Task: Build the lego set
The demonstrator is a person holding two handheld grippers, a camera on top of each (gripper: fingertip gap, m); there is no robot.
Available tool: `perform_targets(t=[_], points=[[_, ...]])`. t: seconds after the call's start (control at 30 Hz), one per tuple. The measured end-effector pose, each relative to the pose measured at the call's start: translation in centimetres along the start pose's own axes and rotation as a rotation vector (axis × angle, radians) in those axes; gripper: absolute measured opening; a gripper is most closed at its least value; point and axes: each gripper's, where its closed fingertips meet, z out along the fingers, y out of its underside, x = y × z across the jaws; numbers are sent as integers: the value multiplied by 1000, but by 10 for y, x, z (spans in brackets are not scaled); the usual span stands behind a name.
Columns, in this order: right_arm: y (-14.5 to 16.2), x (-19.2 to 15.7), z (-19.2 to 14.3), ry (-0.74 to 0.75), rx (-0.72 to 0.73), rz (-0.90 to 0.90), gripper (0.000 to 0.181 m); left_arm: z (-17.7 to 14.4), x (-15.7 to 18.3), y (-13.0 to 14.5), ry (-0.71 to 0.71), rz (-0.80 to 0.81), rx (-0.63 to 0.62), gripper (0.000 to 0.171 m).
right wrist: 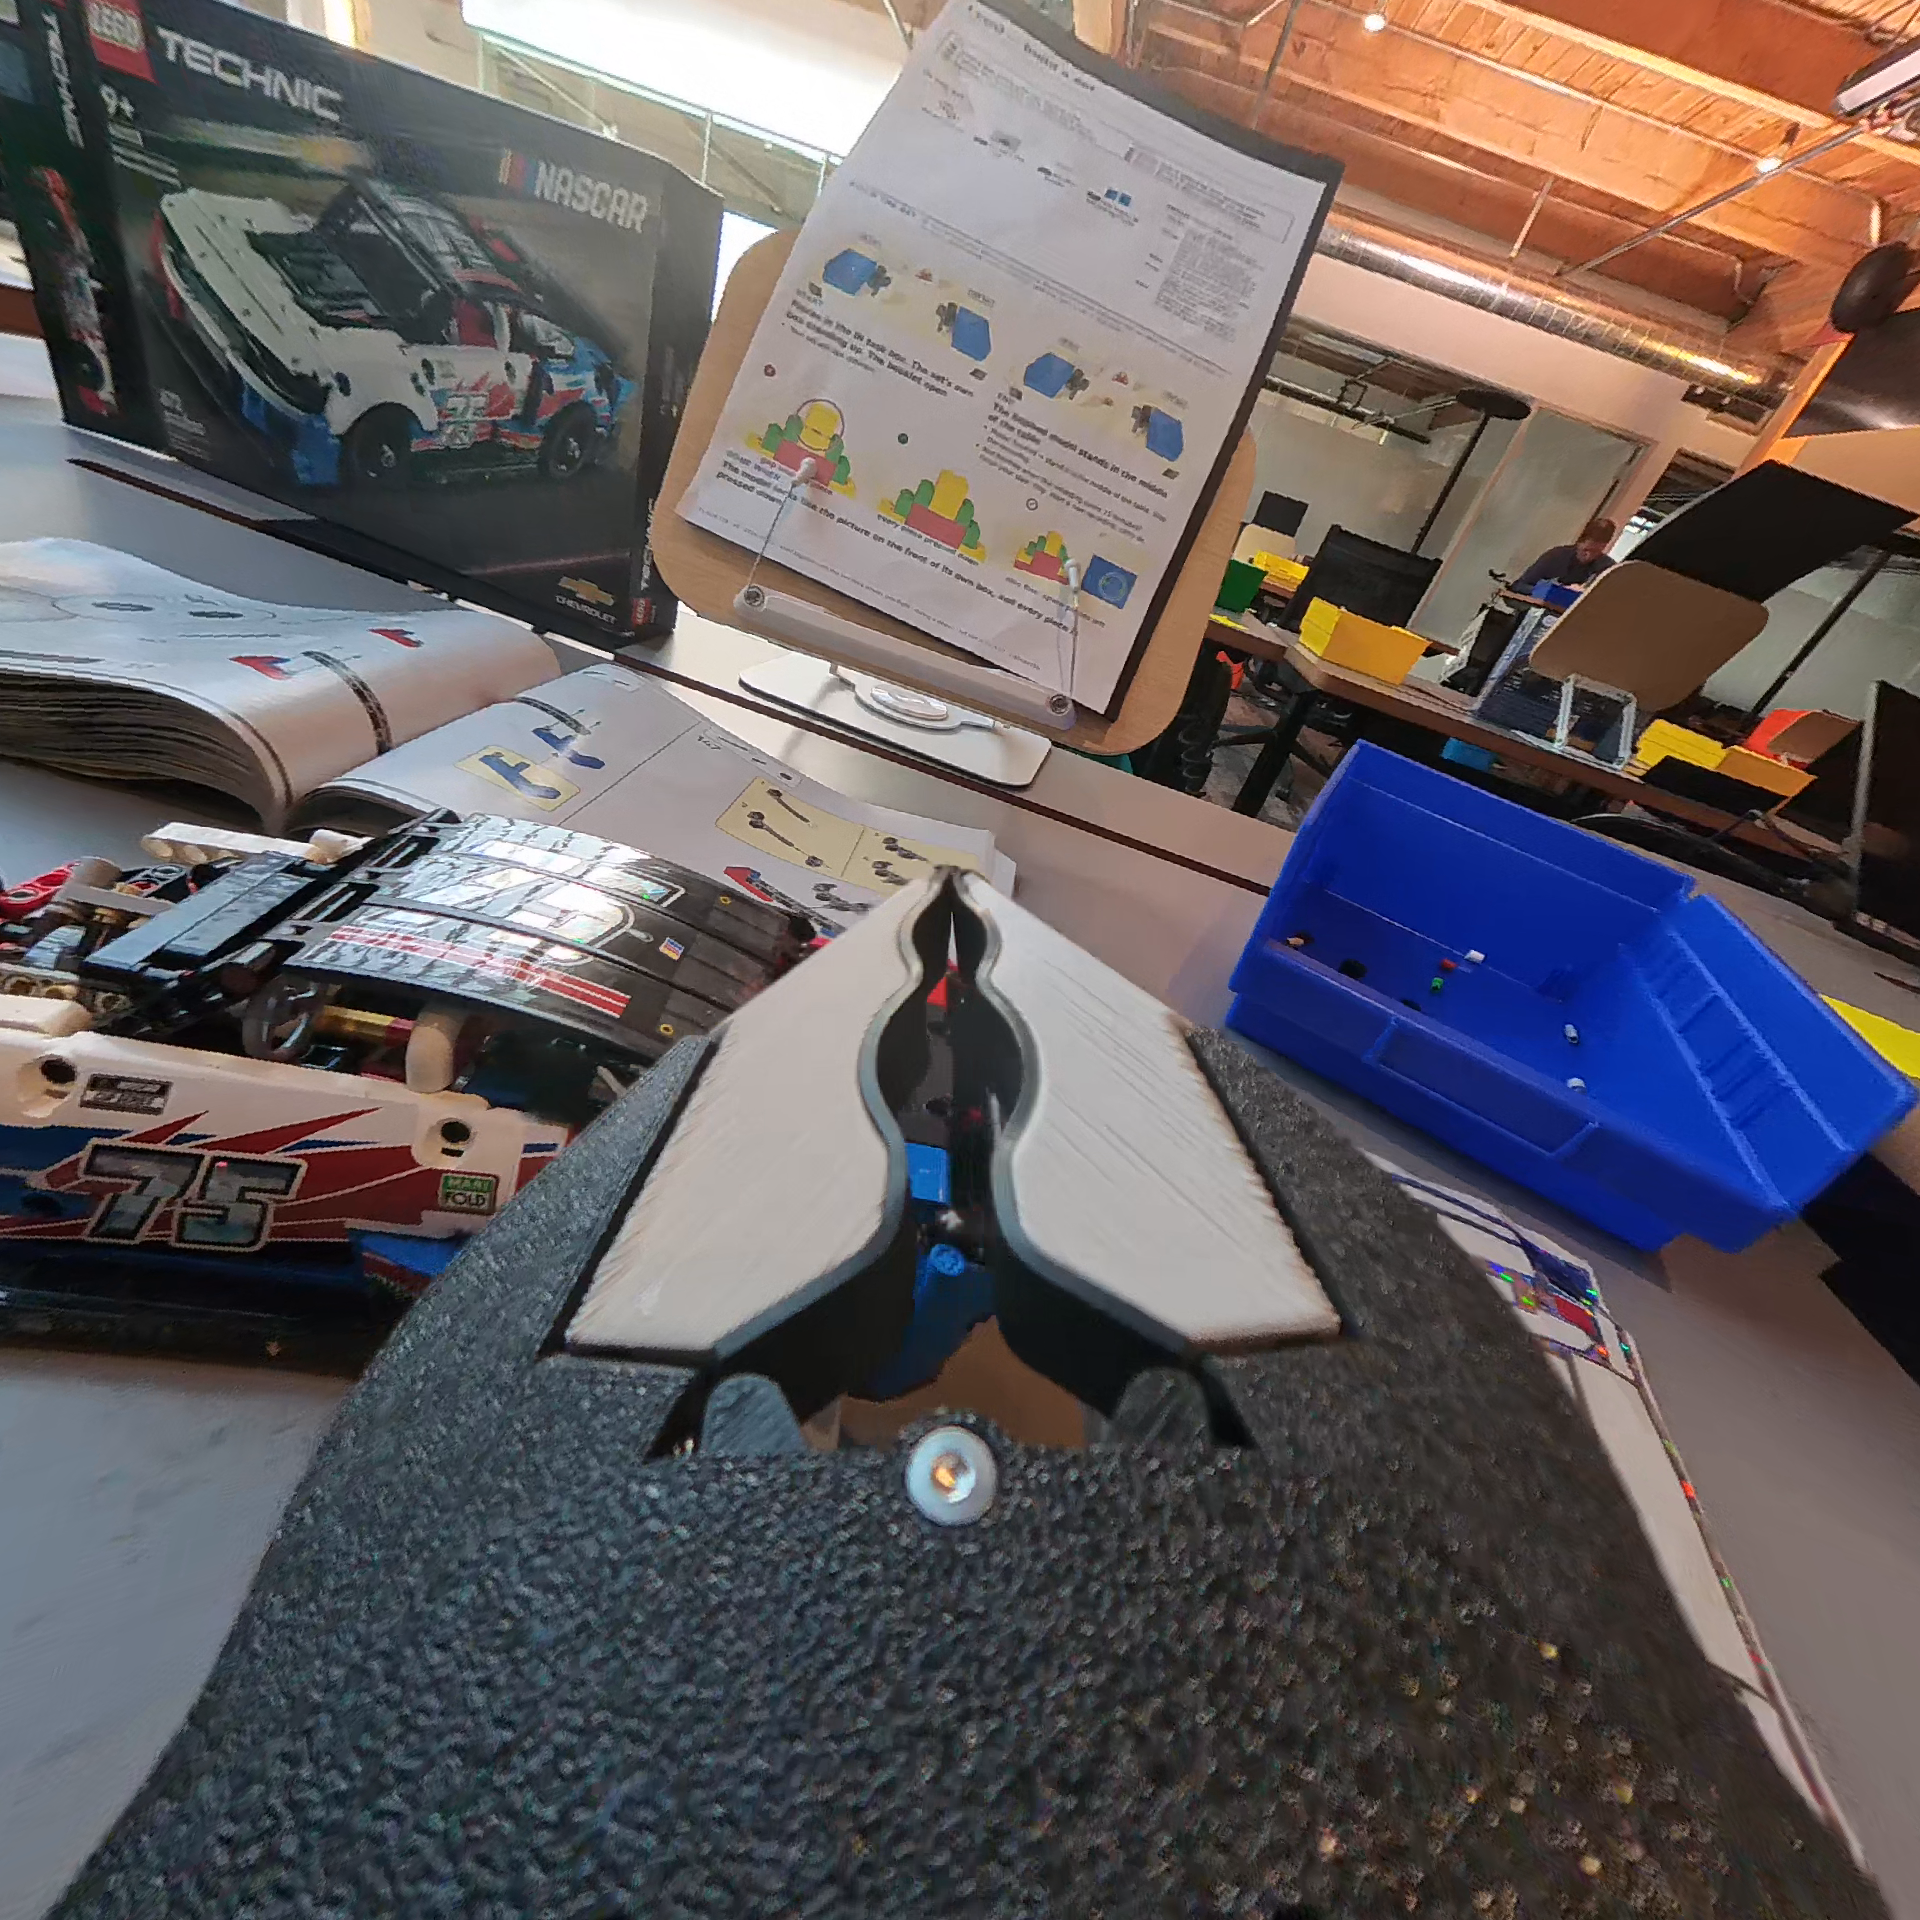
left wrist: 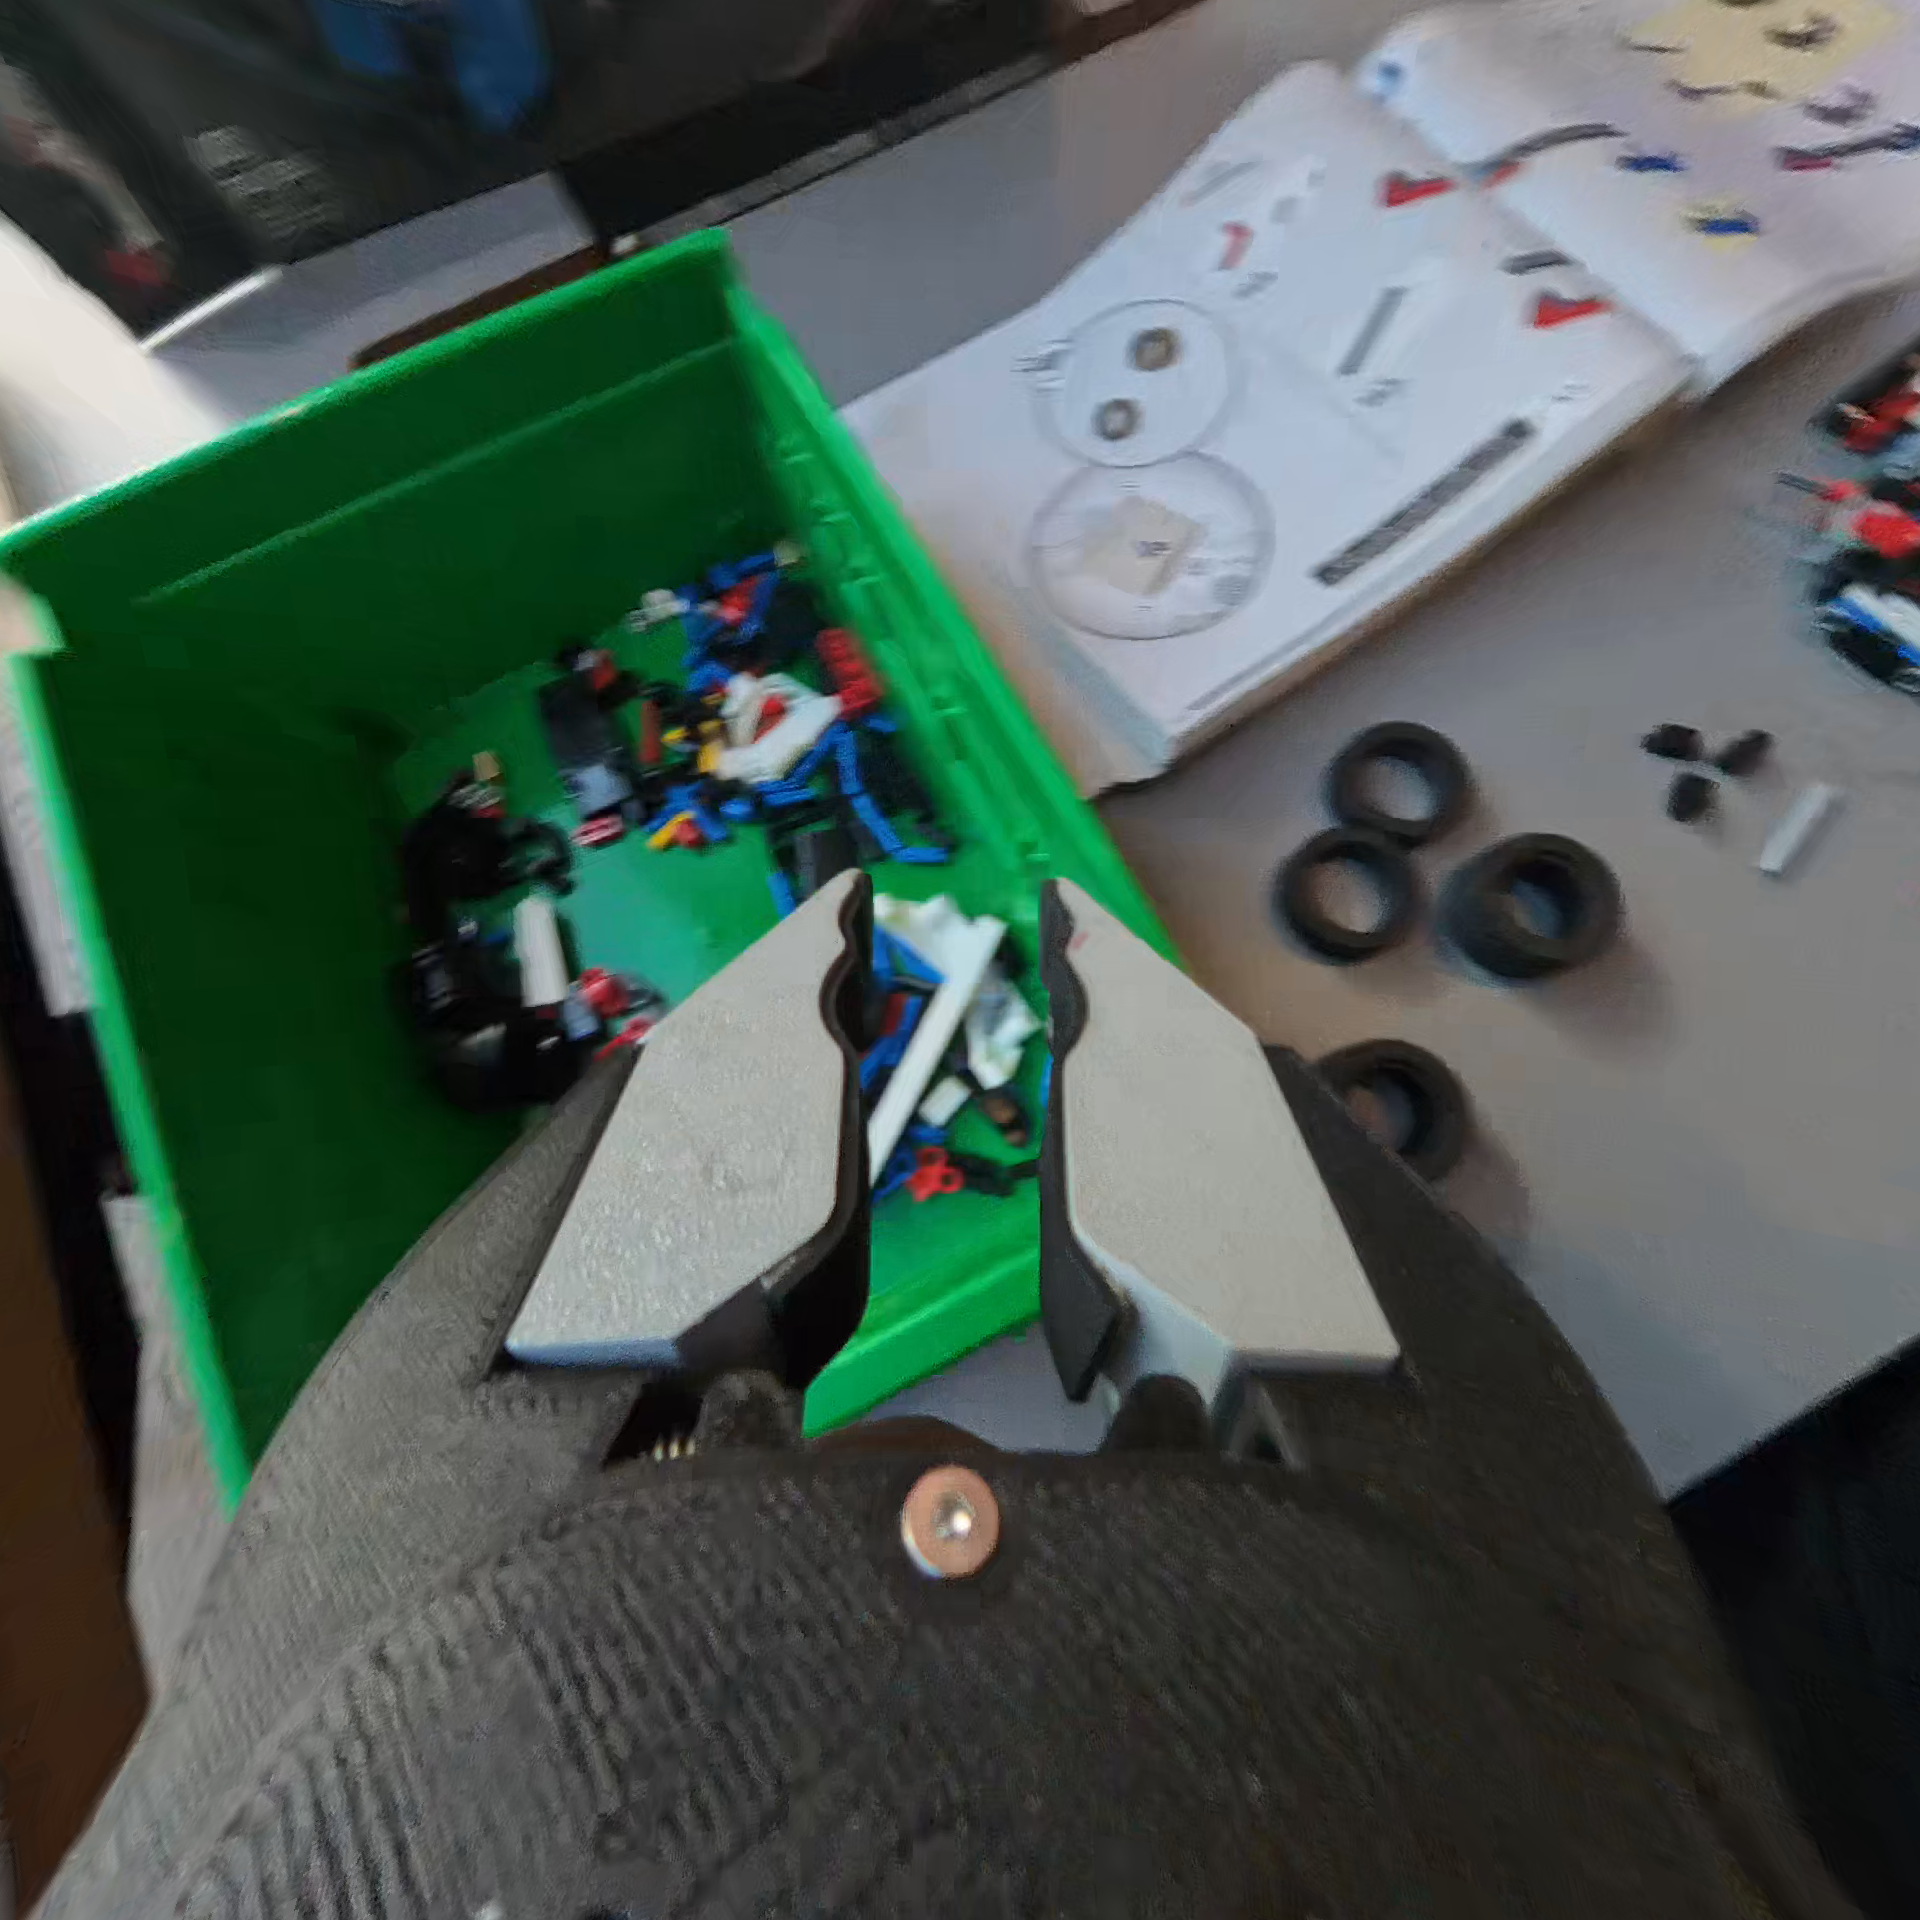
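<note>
My left gripper (left wrist: 954,888) is open and empty, hovering over the front right part of a green bin (left wrist: 312,623) that holds many loose Lego pieces (left wrist: 727,748) in blue, black, white and red. Several black tyres (left wrist: 1527,904) lie on the grey table right of the bin. My right gripper (right wrist: 951,883) is shut with its tips touching and nothing seen between them. It points over the front of the partly built race car (right wrist: 312,1039), white, blue and red with a black roof. The car's edge also shows in the left wrist view (left wrist: 1881,582).
An open instruction booklet (left wrist: 1299,416) lies behind the tyres, and it also shows in the right wrist view (right wrist: 416,727). Small black pins (left wrist: 1704,764) and a grey piece (left wrist: 1797,826) lie nearby. A blue bin (right wrist: 1507,987), the set's box (right wrist: 364,312), a sheet on a stand (right wrist: 997,364) and a sticker sheet (right wrist: 1558,1320) surround the car. The grippers' ends are close to 55 cm from one another.
</note>
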Motion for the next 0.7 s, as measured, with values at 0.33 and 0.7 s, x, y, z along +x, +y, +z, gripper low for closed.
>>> perform_targets(t=[0.33,0.7], points=[[25,12,9,99,-153,-61,0,79,-80,-9,85,61,-185,50],[34,9,14,107,-213,-108,0,149,-101,-12,192,155,-319,17]])
